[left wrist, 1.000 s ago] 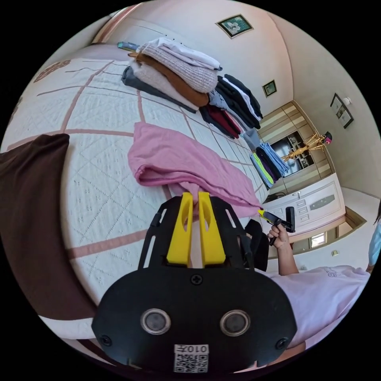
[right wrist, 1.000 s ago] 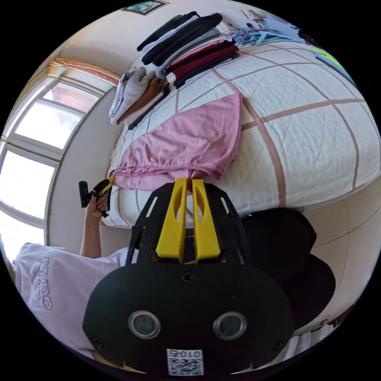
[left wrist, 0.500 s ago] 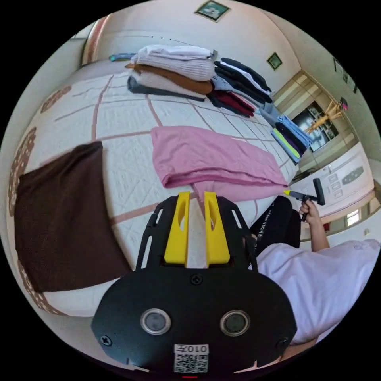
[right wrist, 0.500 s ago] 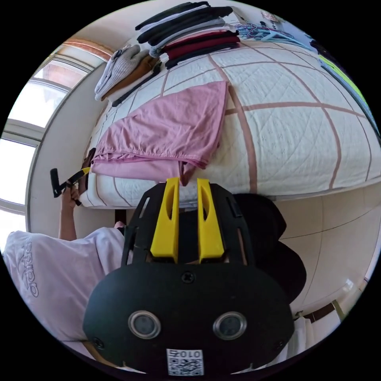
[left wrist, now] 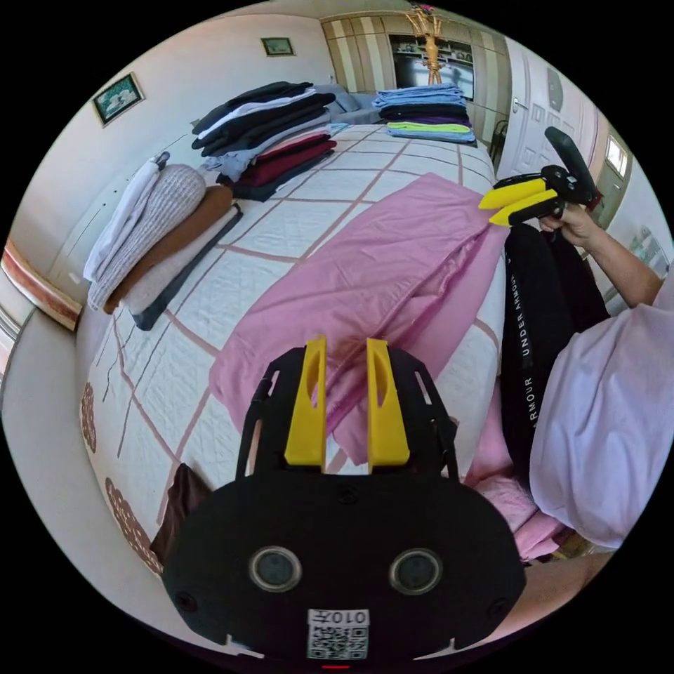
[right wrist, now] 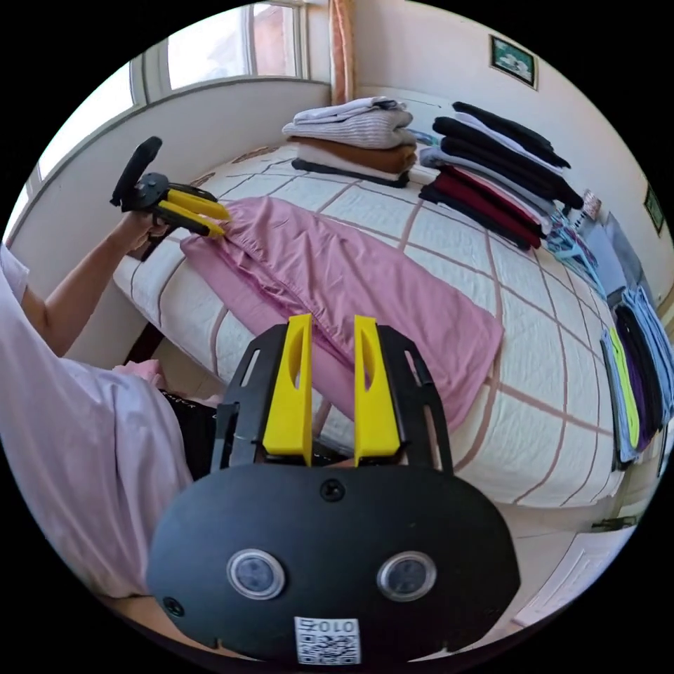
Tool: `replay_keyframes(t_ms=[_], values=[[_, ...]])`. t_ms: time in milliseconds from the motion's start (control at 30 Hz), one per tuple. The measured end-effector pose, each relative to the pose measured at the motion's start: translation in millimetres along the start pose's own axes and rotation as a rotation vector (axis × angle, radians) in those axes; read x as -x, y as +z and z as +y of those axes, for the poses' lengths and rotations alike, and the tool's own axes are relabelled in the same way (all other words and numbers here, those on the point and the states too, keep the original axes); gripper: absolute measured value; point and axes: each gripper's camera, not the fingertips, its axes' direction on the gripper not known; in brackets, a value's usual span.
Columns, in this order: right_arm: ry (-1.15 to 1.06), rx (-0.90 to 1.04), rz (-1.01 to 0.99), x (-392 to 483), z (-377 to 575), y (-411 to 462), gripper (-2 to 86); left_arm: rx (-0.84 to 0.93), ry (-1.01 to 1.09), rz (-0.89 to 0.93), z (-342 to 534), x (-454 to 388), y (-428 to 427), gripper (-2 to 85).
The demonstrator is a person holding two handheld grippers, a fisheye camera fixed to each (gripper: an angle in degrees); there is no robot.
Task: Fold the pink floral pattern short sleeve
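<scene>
Pink garment lies folded lengthwise along the bed edge – mid-fold. Left gripper and right gripper both hover with jaws apart, gripping nothing – next, probably re-grip one end and fold across

— Where was there room on the white quilted bedspread?
— Bare quilt lay between the long folded pink garment and the stacks of folded clothes along the wall side.
— And blocking?
— Those stacks, plus the person's dark-trousered leg at the bed edge.
</scene>
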Motion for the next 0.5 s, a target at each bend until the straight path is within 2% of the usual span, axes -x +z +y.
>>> replay_keyframes(t_ms=[200,400,500], values=[[-0.118,0.139,0.02,19,-28,32,6.4,-0.049,-0.098,0.107,3,11,-2,0.7],[-0.012,0.048,0.026,14,-30,5,3.5,-0.082,-0.16,0.134,13,10,-24,0.6],[-0.014,0.079,0.007,15,-30,6,3.4,-0.082,-0.138,0.061,15,-1,-32,2.3]])
